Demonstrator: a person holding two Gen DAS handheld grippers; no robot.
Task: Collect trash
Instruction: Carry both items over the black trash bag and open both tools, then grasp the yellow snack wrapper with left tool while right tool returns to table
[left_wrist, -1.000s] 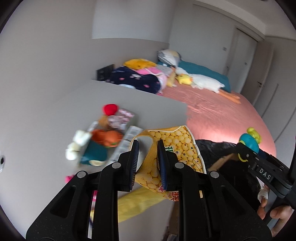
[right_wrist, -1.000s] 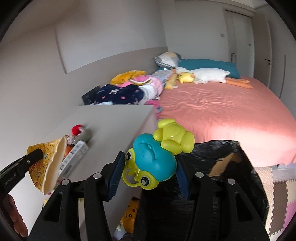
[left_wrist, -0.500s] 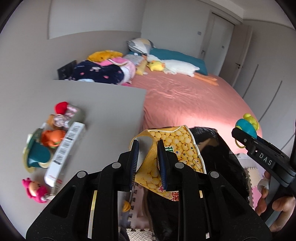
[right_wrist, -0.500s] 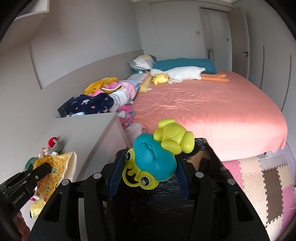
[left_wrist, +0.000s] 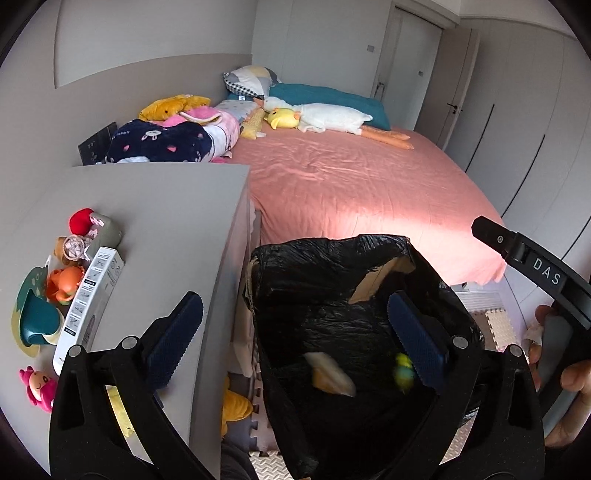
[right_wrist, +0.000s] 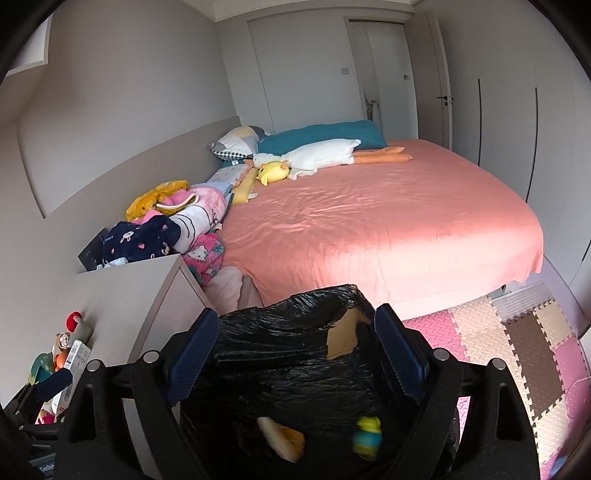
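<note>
A black trash bag (left_wrist: 332, 280) lines a cardboard box beside the bed. My left gripper (left_wrist: 291, 314) hangs over its mouth, jaws opening wide with nothing between the pads. Below it, inside the bag, a yellow snack bag (left_wrist: 330, 373) and a blue-and-yellow toy (left_wrist: 402, 369) show blurred. My right gripper (right_wrist: 295, 350) also stands above the trash bag (right_wrist: 280, 325), jaws opening and empty. The snack bag (right_wrist: 282, 437) and the toy (right_wrist: 365, 437) lie deep in the bag in this view. One of the right gripper's fingers (left_wrist: 532, 266) shows at the right, held by a hand.
A grey dresser (left_wrist: 166, 221) left of the bag carries several small toys and a white carton (left_wrist: 90, 306). A bed with a pink sheet (left_wrist: 351, 184) fills the space behind. Foam mat tiles (right_wrist: 517, 350) cover the floor at the right.
Both grippers moved right over the black bag and opened. The snack bag left the left jaws and the toy left the right jaws; both now show down inside the bag.
</note>
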